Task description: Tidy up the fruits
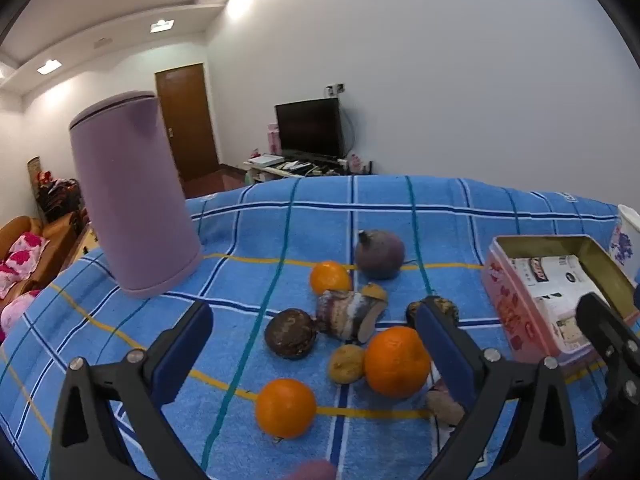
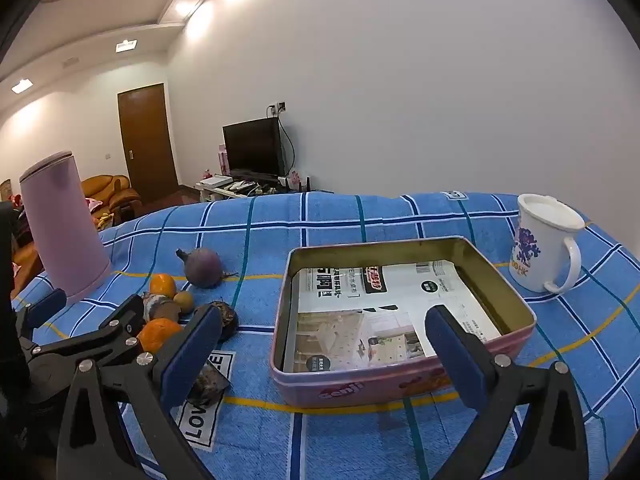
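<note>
Jaws wide and empty on both sides: the left gripper hangs over the fruit pile on the blue checked cloth, the right gripper faces the tin. Tin holds only paper, so sorting looks unstarted, every fruit left to move.

A tall lilac canister stands upright on the blue checked cloth far left of the claws, a white mug to the far right, with a dark television and brown door beyond.
</note>
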`<state>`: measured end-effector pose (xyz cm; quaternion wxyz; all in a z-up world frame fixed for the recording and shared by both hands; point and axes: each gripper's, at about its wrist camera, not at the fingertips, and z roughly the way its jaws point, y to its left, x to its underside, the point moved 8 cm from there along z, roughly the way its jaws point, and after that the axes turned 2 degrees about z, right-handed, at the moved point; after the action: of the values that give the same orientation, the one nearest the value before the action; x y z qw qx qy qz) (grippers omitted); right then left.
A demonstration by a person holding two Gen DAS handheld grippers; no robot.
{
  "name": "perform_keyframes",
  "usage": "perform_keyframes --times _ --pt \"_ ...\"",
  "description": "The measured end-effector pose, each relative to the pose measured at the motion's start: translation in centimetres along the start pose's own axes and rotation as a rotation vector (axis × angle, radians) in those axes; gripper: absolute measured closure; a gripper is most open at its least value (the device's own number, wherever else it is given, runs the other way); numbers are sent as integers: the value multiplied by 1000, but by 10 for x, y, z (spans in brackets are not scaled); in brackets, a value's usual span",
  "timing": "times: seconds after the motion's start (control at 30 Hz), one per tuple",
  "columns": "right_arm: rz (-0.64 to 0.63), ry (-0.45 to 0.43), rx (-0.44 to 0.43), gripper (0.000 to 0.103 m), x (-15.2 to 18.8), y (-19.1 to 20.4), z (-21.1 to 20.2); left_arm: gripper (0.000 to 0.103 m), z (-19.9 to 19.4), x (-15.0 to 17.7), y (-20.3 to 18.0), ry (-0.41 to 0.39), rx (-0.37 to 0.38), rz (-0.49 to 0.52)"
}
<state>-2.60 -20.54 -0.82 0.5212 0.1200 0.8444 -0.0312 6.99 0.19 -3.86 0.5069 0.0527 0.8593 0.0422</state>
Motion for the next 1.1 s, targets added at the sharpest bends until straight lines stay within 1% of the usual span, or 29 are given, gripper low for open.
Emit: perform_keyframes --times 0.07,0.13,0.2,0.3,0.33,0.4,0.43,0.63,0.77,0.87,1.1 --pt "4 1 -3 1 1 1 -1 0 -1 1 1 3 1 -16" --pt "3 1 -3 1 0 0 -2 0 5 4 8 39 17 -52" --pt "5 -4 -8 1 -1 1 -3 0 7 4 16 42 39 -74" --pt "-2 -13 -6 1 -3 3 -4 0 7 4 16 37 25 -56" --pt "-6 -13 -4 1 -4 3 -2 0 8 5 10 39 12 -46" --pt "-11 -7 -6 1 -5 5 3 0 7 5 8 38 19 -39" --pt "-24 -24 -17 1 -2 7 -5 0 6 4 8 37 17 -36" --pt "-22 -20 -39 1 -3 8 -4 1 7 6 8 46 28 -30" --pt "-26 -20 -48 1 -2 10 -5 5 6 6 6 46 34 -24" --pt "-44 -31 -53 1 -2 14 -7 5 6 6 6 46 34 -20" --pt "-45 -18 -63 1 0 16 -5 5 6 5 5 40 33 -13"
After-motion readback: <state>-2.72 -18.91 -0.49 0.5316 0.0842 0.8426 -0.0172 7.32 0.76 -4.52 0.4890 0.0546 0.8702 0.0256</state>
